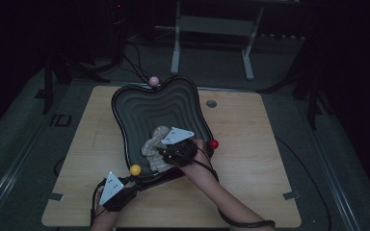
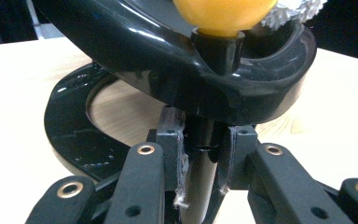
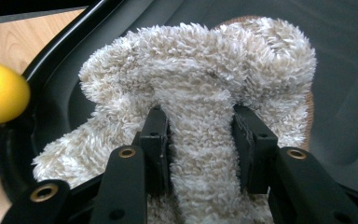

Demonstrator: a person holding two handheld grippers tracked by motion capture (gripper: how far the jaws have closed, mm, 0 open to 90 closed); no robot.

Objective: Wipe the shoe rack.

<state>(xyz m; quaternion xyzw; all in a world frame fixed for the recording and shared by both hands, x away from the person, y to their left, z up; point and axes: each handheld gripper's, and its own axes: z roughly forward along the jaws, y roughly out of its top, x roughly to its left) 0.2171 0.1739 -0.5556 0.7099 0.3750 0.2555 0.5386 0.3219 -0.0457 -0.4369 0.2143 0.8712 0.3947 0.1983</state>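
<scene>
A black wavy tray (image 1: 159, 108) with a ridged inside stands on the wooden table, tilted up on a stand. A fluffy beige cloth (image 1: 153, 147) lies bunched in its near part. My right gripper (image 1: 161, 153) reaches in from the right and is shut on a fold of the cloth (image 3: 200, 79), which fills the gap between the jaws of the right gripper (image 3: 200, 135). My left gripper (image 1: 134, 182) sits at the tray's near corner. In its own view the left gripper (image 2: 203, 140) is shut on a black post (image 2: 204, 177) under the yellow ball (image 2: 223, 14).
A red ball (image 1: 213, 144) sticks out at the tray's right edge and a pink ball (image 1: 153, 80) at its far edge. A black ring base (image 2: 70, 126) lies under the tray. A small grey disc (image 1: 211, 103) sits on the table at the back right. The surroundings are dark.
</scene>
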